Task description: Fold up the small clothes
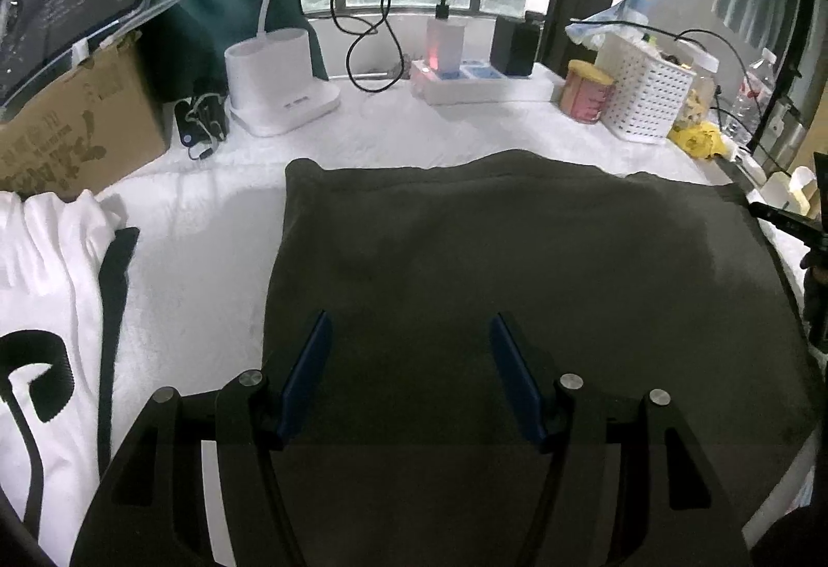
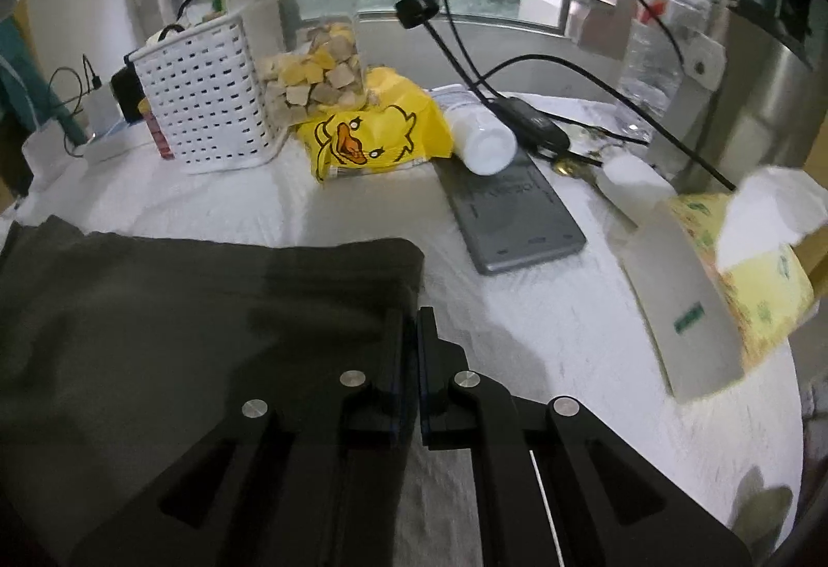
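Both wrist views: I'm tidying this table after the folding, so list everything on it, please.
dark garment: 1, grey-olive, centre
white garment: 1, black print, left
cardboard box: 1, brown, back left
basket: 1, white, back
jar: 1, clear, beside basket
duck packet: 1, yellow, by jar
tablet: 1, grey, right
left gripper: open above dark garment
right gripper: shut at garment's right edge
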`<control>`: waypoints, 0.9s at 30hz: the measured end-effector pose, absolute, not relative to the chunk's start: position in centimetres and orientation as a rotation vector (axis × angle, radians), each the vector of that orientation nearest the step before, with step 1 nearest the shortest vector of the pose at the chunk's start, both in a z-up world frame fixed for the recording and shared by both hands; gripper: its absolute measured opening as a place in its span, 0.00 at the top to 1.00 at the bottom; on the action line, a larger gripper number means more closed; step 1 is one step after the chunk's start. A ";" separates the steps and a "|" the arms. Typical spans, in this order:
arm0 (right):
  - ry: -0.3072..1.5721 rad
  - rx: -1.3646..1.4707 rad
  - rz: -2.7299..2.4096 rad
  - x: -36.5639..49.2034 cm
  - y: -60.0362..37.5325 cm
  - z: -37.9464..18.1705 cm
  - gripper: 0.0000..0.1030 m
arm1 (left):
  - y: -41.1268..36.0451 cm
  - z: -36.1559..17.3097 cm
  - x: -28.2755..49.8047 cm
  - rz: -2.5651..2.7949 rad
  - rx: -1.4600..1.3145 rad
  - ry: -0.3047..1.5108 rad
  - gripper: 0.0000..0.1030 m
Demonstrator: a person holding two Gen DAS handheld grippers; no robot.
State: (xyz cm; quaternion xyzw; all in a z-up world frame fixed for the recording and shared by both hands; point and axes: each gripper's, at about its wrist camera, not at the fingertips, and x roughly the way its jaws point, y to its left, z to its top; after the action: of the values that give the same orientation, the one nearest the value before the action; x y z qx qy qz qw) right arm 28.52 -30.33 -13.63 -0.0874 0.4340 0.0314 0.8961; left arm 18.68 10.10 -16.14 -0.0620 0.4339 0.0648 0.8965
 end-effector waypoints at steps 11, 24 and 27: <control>0.854 -0.126 0.050 21.3 -28.8 -11.5 0.47 | 8.5 -14.5 16.2 0.095 -0.071 0.813 0.38; 0.852 -0.110 -0.003 12.1 -27.5 -10.4 0.46 | 6.8 -13.2 13.3 0.025 -0.024 0.708 0.21; 0.859 -0.139 -0.066 10.2 -27.3 -10.5 0.46 | 6.2 -12.9 12.4 0.020 -0.006 0.677 0.19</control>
State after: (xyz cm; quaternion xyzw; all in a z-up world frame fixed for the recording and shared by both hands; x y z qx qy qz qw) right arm 10.20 -27.30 -10.49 -0.0674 0.4161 -0.0318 0.9062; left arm 12.39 6.18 -12.86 -0.0029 0.3321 0.0100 0.9432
